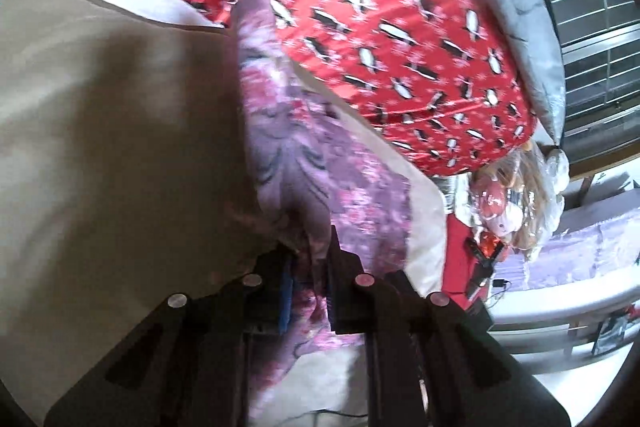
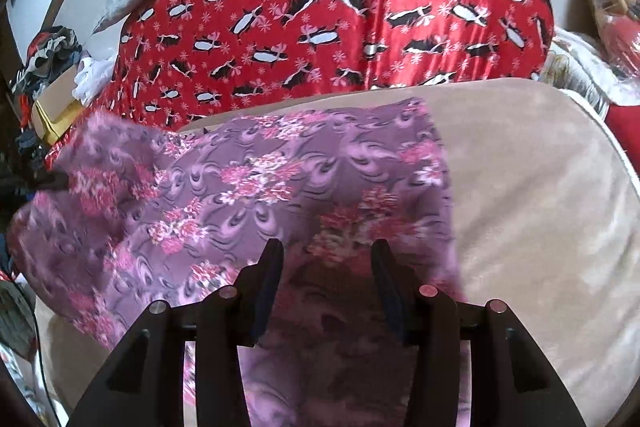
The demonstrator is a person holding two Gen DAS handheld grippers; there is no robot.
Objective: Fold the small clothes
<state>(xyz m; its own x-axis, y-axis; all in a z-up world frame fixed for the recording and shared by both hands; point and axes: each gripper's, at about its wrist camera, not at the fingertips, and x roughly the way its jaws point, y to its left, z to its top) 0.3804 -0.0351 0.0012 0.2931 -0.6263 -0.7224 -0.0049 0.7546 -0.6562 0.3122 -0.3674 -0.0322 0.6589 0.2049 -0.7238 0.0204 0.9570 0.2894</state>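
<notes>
So the left gripper (image 1: 310, 259) has its jaws pinched shut on the purple floral garment (image 2: 256, 187), lifting one edge off the beige cushion (image 2: 540, 187). Right gripper (image 2: 326, 263) hangs half open over the cloth, gripping nothing.

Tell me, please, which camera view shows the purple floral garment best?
The right wrist view: the purple floral garment lies spread broadly over the beige cushion. The left wrist view shows only a bunched strip pinched in the left tongs.
</notes>
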